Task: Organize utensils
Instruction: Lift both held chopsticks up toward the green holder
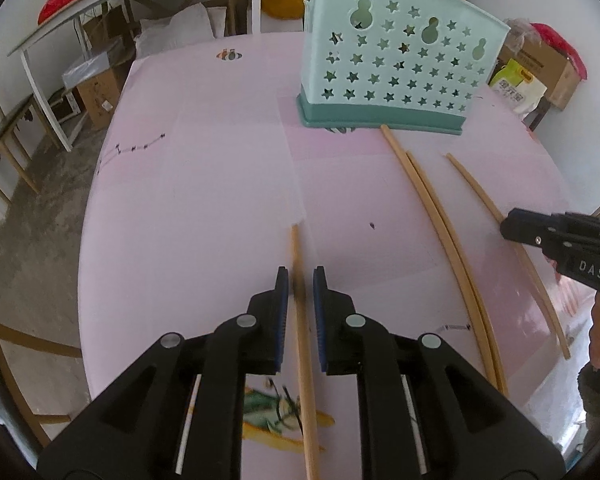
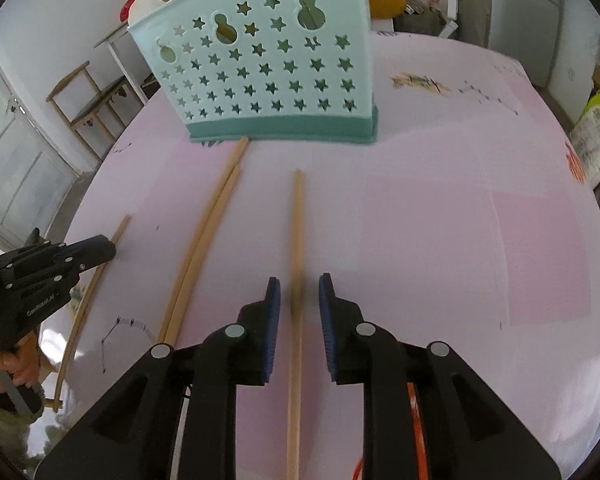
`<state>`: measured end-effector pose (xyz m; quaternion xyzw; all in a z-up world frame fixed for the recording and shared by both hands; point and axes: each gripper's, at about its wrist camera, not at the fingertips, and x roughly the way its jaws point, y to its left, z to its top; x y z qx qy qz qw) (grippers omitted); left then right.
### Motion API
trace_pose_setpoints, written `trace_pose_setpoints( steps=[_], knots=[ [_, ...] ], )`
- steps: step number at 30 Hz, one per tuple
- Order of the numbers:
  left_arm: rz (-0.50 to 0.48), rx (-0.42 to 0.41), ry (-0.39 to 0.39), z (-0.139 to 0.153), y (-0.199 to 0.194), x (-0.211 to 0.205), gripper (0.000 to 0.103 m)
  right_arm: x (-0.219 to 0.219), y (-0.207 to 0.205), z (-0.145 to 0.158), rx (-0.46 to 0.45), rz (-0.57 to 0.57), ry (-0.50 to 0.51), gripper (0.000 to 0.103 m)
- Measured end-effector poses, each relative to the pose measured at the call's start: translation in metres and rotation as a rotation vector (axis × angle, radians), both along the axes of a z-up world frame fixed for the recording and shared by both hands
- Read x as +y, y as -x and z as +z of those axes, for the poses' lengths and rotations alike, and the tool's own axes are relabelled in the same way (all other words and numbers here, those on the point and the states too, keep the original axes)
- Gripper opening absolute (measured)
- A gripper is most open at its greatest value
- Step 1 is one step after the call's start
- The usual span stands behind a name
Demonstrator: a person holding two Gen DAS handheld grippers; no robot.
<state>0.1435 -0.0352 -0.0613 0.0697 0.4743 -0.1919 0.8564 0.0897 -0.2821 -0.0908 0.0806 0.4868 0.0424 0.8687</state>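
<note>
The pale mint plastic utensil holder with star-shaped cut-outs (image 1: 396,60) has a smooth, slightly satin wall and a darker teal plastic base (image 2: 284,134). The thin light-brown wooden chopsticks (image 2: 296,240) look matt and smooth, with no visible varnish. The pink table covering (image 1: 220,184) is a smooth sheet with a faint sheen and visible fold creases. The left gripper (image 1: 301,280) and right gripper (image 2: 299,284) are of matt black moulded plastic, with blue ribbed pads (image 2: 274,320) on the inner finger faces and bright metal pivot pins (image 1: 247,321).
</note>
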Motion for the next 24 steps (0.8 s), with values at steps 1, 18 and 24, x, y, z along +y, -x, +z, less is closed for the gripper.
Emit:
trace_pose_setpoints(
  steps=[1,18,24],
  knots=[
    [0.000,-0.003,-0.004,0.000,-0.002,-0.001,0.011,0.001,-0.005,0.000,-0.001,0.001,0.008,0.019],
    [0.070,-0.095,0.070,0.027,-0.015,0.016,0.004,-0.018,-0.026,0.021,-0.101,-0.031,-0.065,0.007],
    [0.064,-0.175,0.184,0.066,0.002,0.029,0.004,-0.029,-0.004,0.058,-0.209,-0.049,-0.143,0.007]
  ],
)
